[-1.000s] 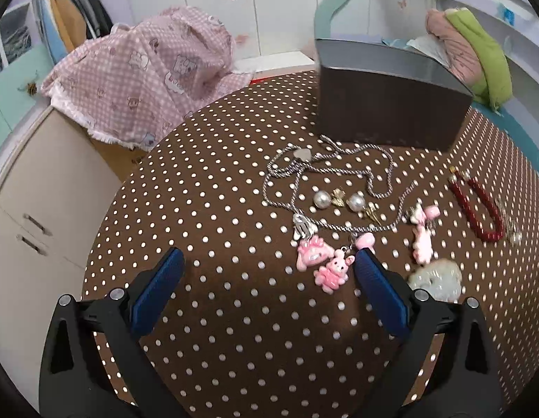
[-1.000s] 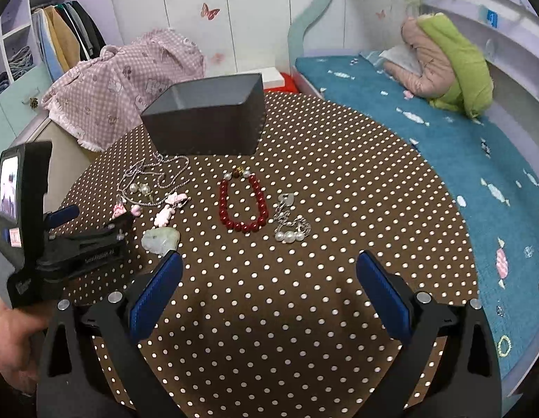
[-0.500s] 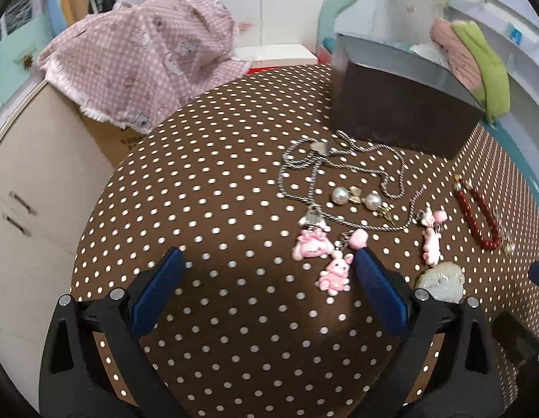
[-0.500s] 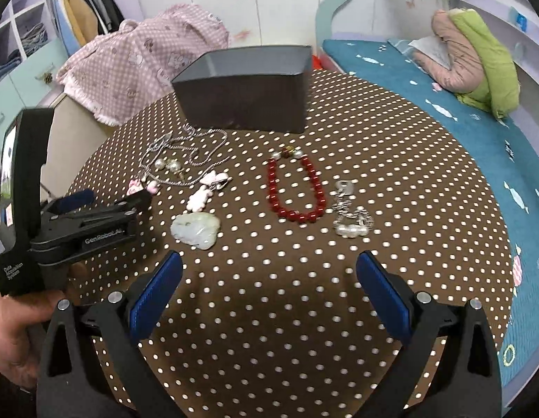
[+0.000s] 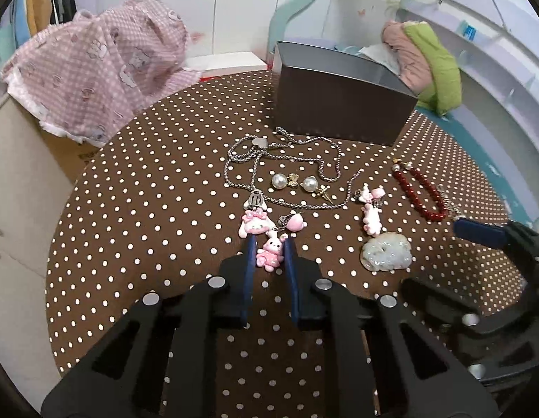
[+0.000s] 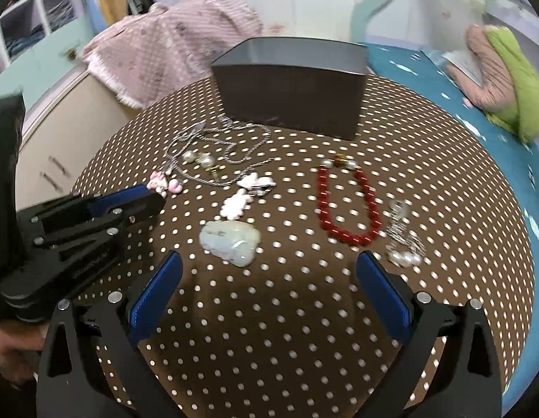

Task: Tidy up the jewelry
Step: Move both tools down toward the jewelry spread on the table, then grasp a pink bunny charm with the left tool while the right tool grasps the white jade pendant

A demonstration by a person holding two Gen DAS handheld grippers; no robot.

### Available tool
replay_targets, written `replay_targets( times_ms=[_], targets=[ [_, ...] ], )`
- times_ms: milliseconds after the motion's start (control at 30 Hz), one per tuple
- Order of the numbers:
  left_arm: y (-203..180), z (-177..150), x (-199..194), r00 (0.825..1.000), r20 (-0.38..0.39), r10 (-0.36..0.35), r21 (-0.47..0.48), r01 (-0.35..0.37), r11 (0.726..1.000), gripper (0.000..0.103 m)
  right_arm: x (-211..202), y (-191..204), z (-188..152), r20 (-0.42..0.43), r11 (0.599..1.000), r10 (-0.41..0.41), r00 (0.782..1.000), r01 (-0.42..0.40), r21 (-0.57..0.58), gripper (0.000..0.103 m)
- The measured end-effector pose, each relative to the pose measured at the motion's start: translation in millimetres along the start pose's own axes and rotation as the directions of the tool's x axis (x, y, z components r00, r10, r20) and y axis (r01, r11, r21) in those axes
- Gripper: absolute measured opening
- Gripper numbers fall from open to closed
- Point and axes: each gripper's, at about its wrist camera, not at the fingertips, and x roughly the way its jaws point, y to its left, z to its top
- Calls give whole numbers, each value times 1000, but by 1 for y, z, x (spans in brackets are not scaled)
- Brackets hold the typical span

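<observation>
Jewelry lies on a round brown polka-dot table (image 5: 147, 209). My left gripper (image 5: 269, 244) is shut on a pink bunny charm (image 5: 270, 252), which rests on the cloth and links to other pink charms (image 5: 255, 224). Beyond lie a silver chain (image 5: 286, 160), pearl earrings (image 5: 293, 183), a pink pendant (image 5: 370, 209), a pale jade stone (image 5: 386, 252) and a red bead bracelet (image 6: 346, 205). A dark open box (image 5: 342, 104) stands at the back. My right gripper (image 6: 269, 292) is open and empty, just in front of the jade stone (image 6: 231, 240). The left gripper (image 6: 130, 198) shows at its left.
A pearl and silver piece (image 6: 403, 240) lies right of the bracelet. A pink checked cloth (image 5: 95, 66) covers a cabinet beyond the table's left edge. A bed with a teal sheet (image 6: 478, 111) and a green-pink bundle (image 6: 502, 76) lies to the right.
My left gripper has closed its fingers from wide open onto the pink bunny charm. My right gripper has moved forward and left, closer to the jade stone and bracelet.
</observation>
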Motion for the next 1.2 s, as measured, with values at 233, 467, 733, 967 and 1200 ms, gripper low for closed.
replay_targets(
  times_ms=[233,467,733,967,1200],
  targets=[
    [1,-6,-6,999,1,-41,1,41,999,17,18,17,-1,19,991,-14,1000,16,-135,85],
    [6,-11,-14,999,7,-51,-20,52,998,17,18,21,2,21,984,37,999,-33,-177,39],
    [16,-10,-38,997,40,-68,-42,69,997,17,3,13,2,6,987,110,994,-108,-120,38],
    [16,6,-65,992,101,-80,-30,84,996,17,-31,11,19,69,985,151,986,-144,-98,38],
    [-1,54,-100,971,220,-91,27,88,996,17,-66,-4,67,187,985,140,972,-118,-124,38]
  ],
)
